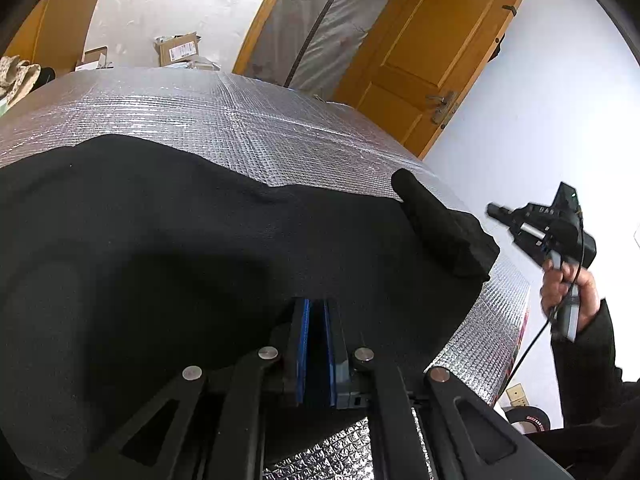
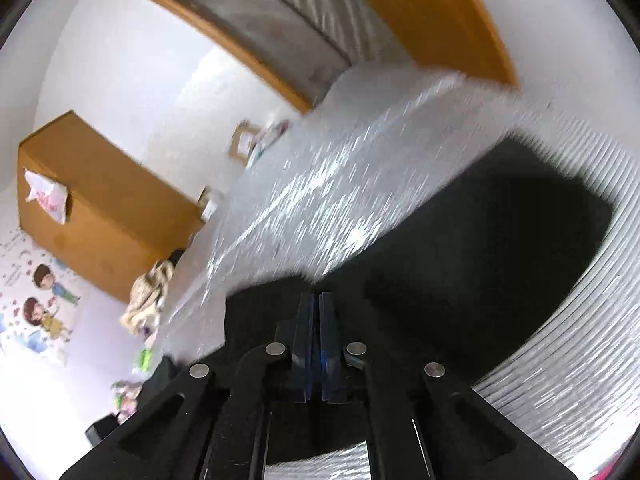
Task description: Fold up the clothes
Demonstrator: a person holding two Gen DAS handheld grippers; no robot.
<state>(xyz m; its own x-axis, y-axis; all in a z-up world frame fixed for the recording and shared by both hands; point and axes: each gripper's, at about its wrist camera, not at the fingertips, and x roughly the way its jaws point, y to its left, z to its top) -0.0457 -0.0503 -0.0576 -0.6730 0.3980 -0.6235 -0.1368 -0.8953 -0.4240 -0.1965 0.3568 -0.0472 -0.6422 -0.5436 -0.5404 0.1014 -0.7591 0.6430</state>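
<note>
The black garment (image 1: 200, 240) lies spread on the foil surface (image 1: 240, 120). Left fingers (image 1: 318, 308) pinch its near hem; right fingers (image 2: 319, 300) are pressed together on nothing visible — a lopsided lift could drag and bunch the cloth.

Bright, even daylight is filling the room. The silver bench cover (image 1: 248, 120) is glaring; in the right wrist view it is smearing with motion blur. The fisheye edges are bending and darkening.
</note>
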